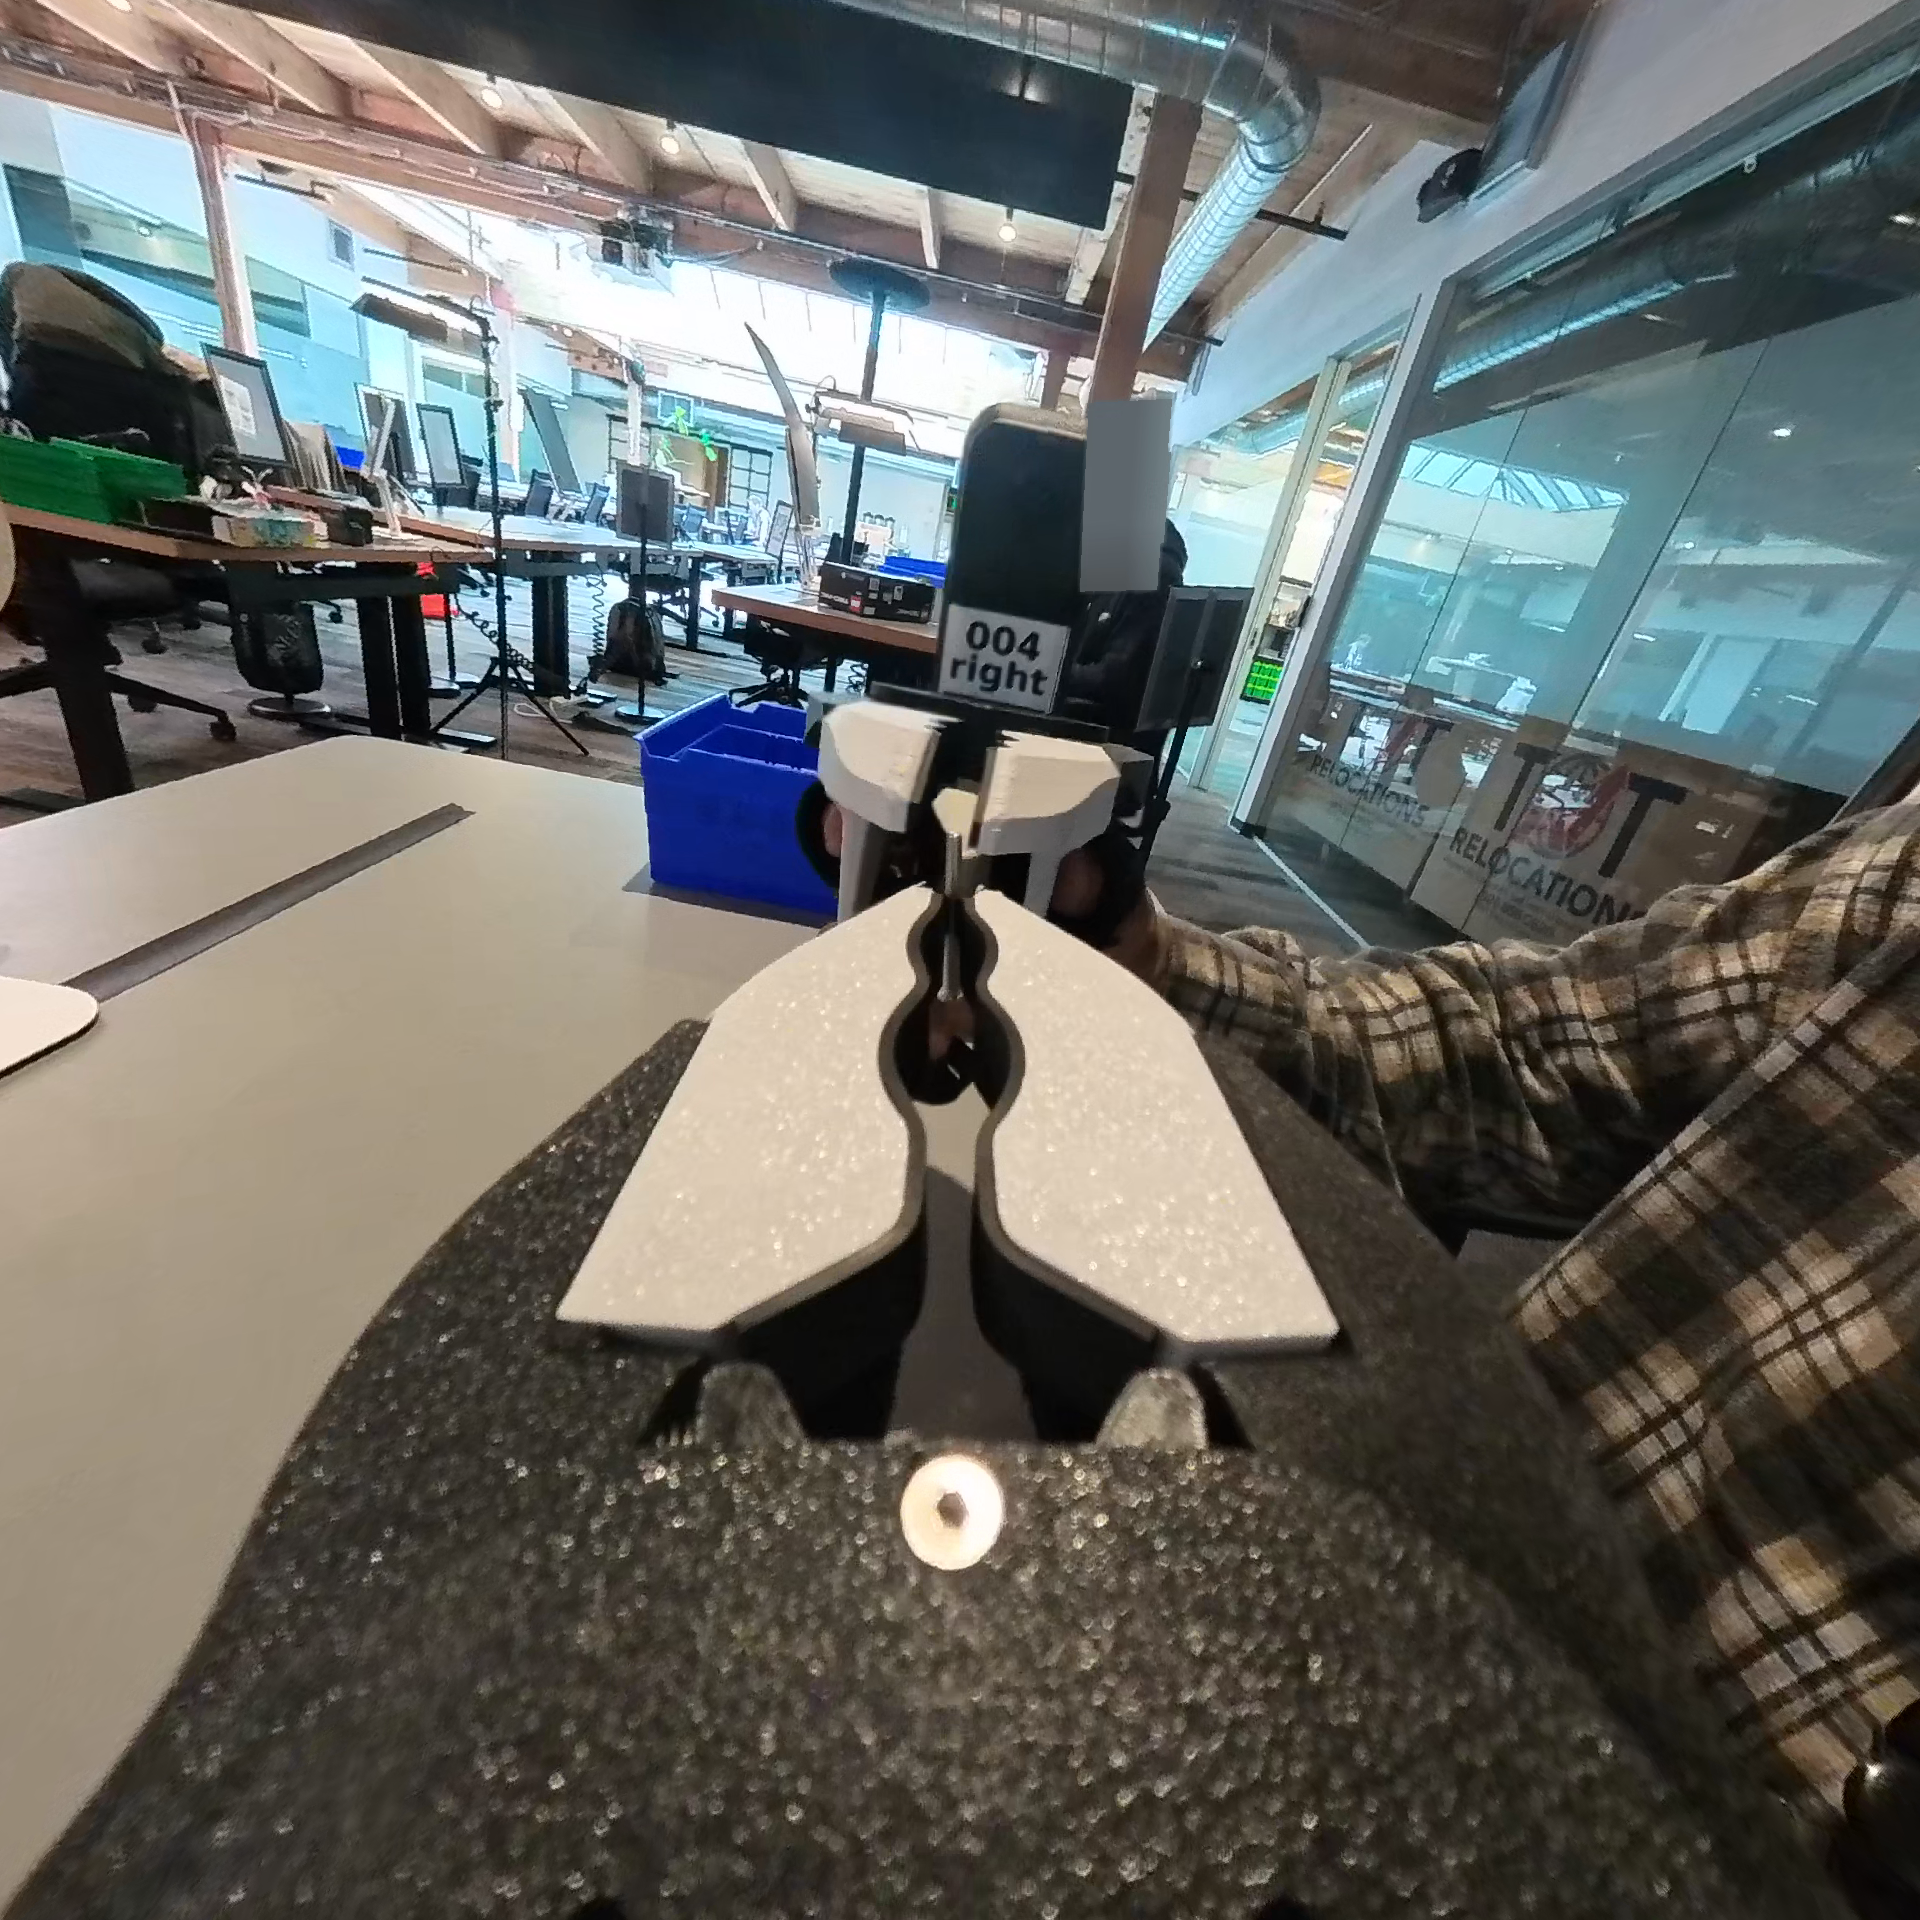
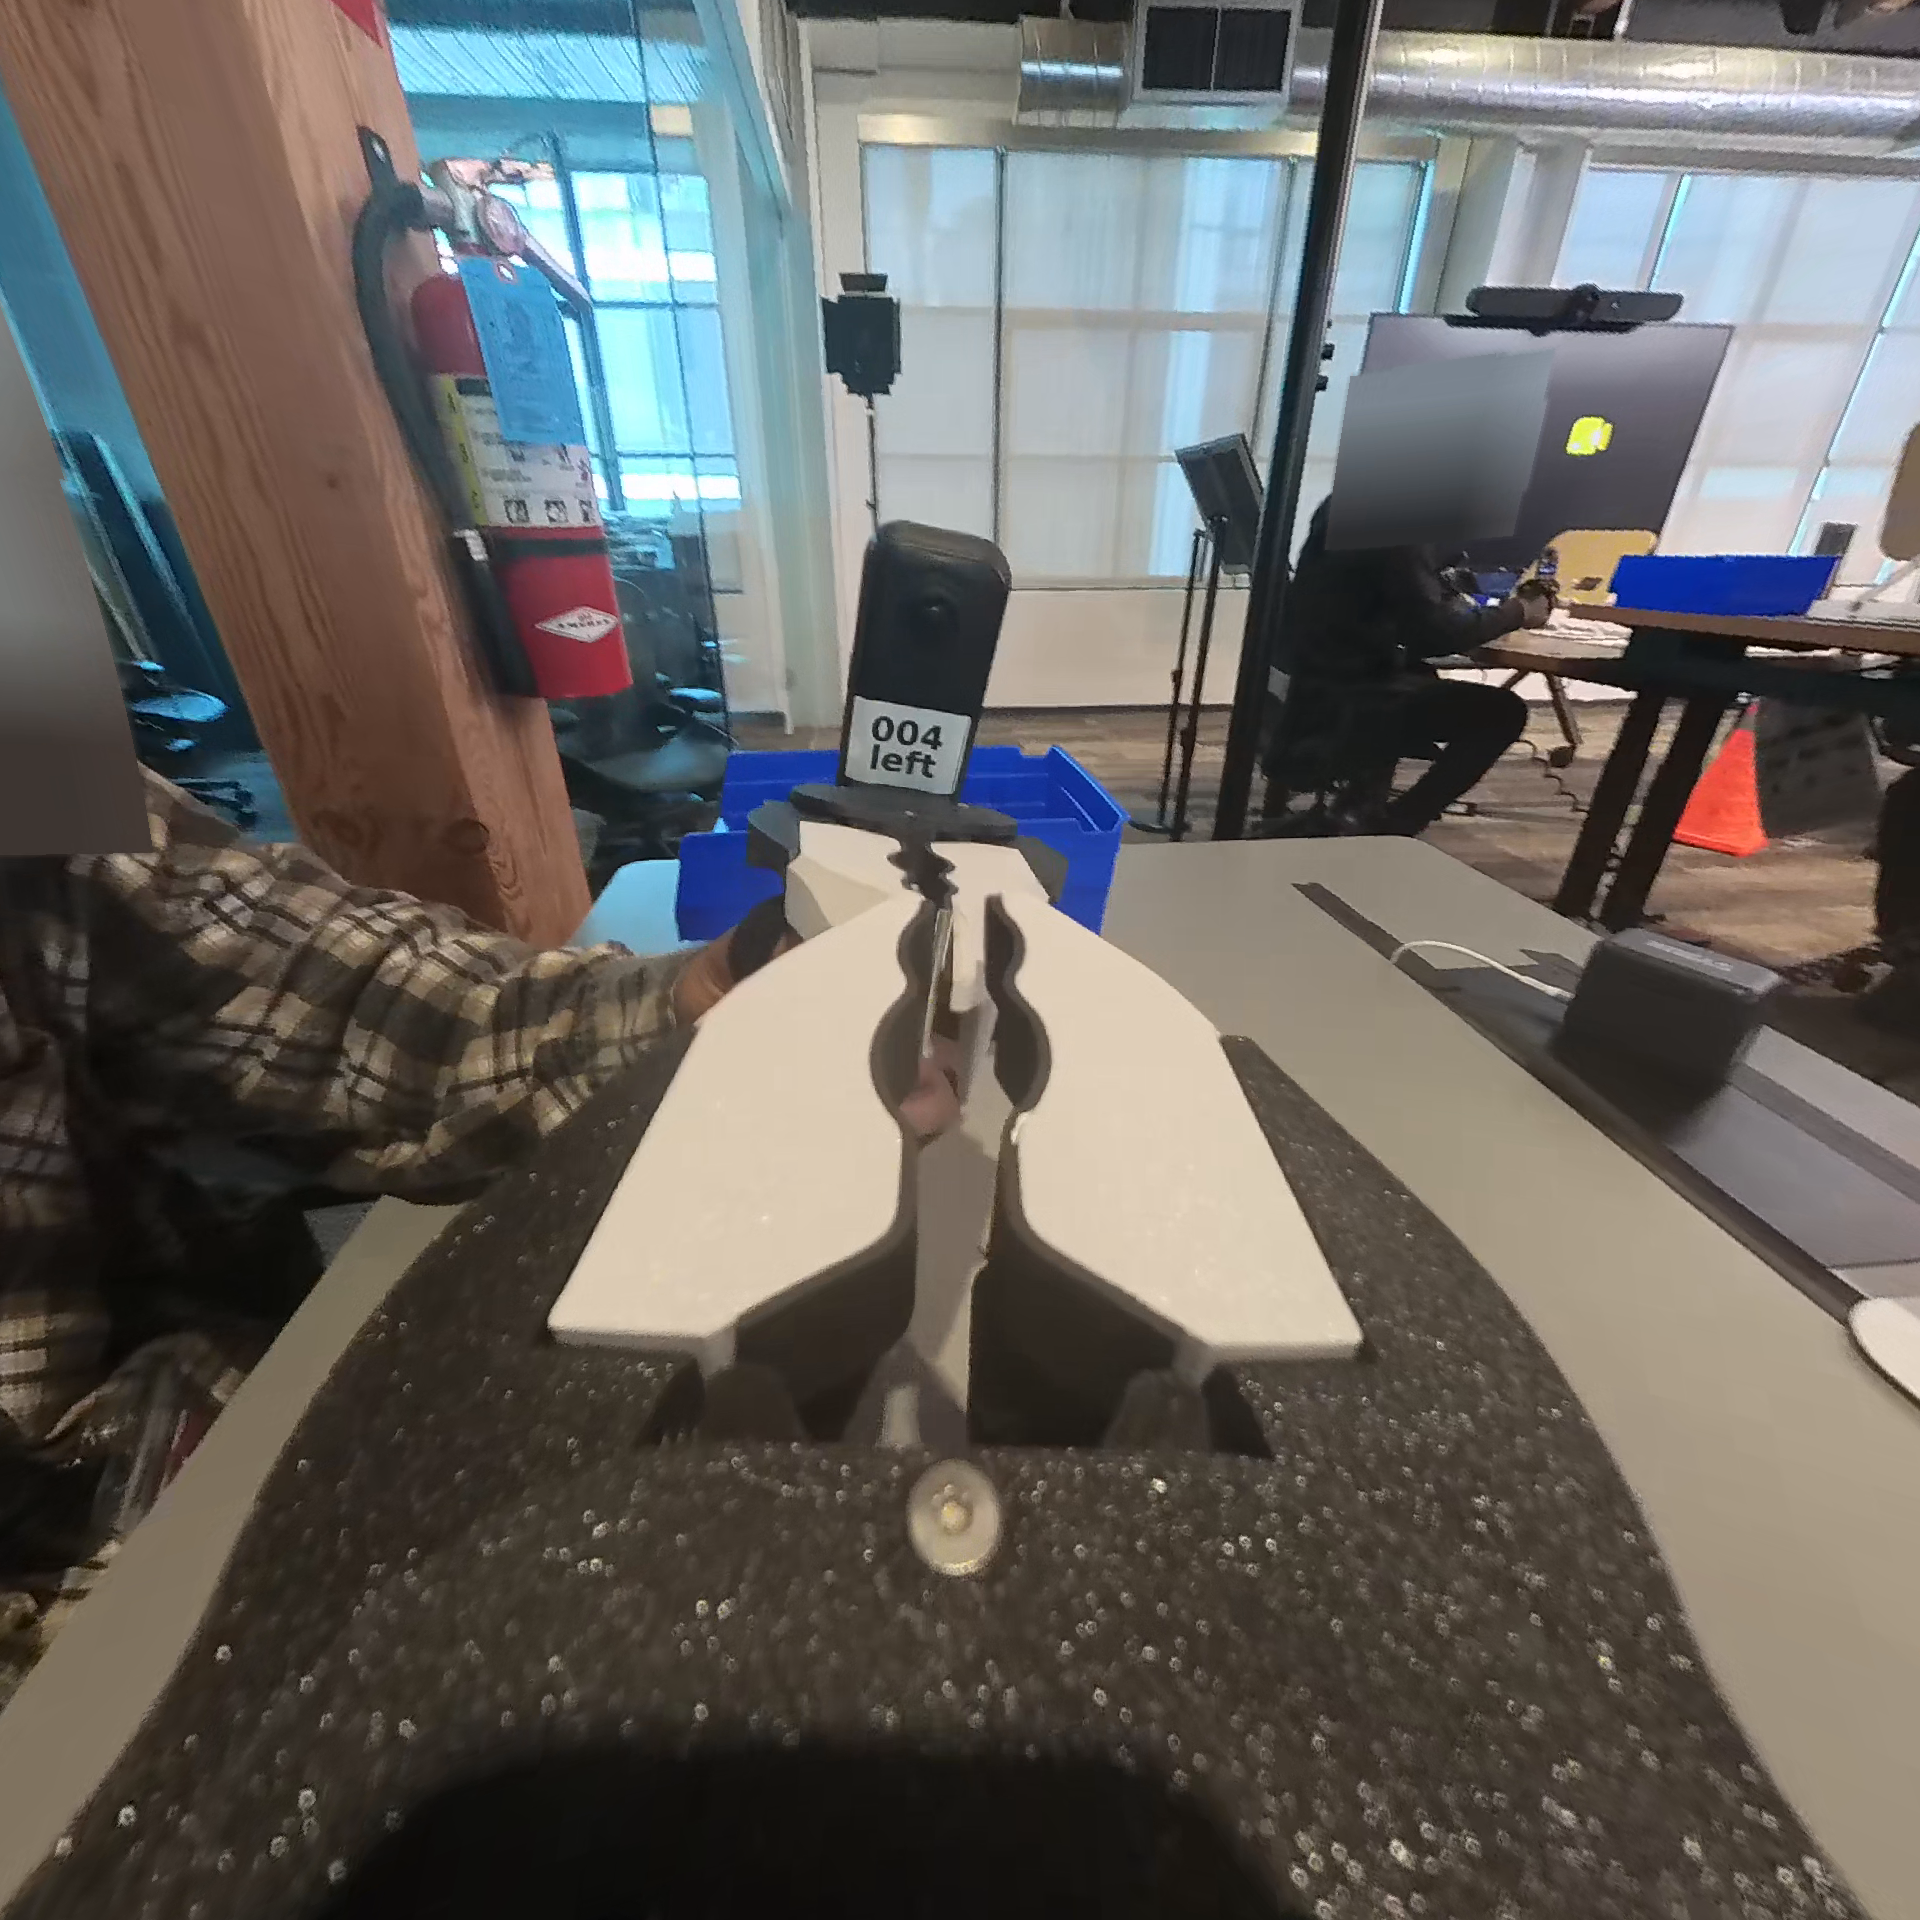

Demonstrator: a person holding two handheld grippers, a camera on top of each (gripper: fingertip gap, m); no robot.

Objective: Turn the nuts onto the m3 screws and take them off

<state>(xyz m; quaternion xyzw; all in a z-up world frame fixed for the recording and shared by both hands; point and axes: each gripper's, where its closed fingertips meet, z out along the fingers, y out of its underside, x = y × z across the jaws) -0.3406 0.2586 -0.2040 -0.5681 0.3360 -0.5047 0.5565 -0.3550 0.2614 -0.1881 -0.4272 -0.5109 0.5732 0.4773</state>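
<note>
Both grippers face each other tip to tip above the grey table [image 1: 312, 1039], w/ one thin m3 screw [image 1: 951, 935] bridging them. Left gripper [image 1: 951, 914] is clenched on the screw's near end; right gripper [image 2: 961, 920] has a narrow gap at its tips, so can't tell if it's gripping. Blue bin [image 1: 727, 821] sits at the table's far edge, behind the grippers; nut too small to make out.

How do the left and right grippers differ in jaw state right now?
The left gripper has its fingertips nearly meeting on the screw, while the right gripper shows a clear gap between its tips. The screw sits centred in the left gripper but lies along one finger of the right gripper, so its grip is unclear. Both face tip to tip above the grey table.
</note>
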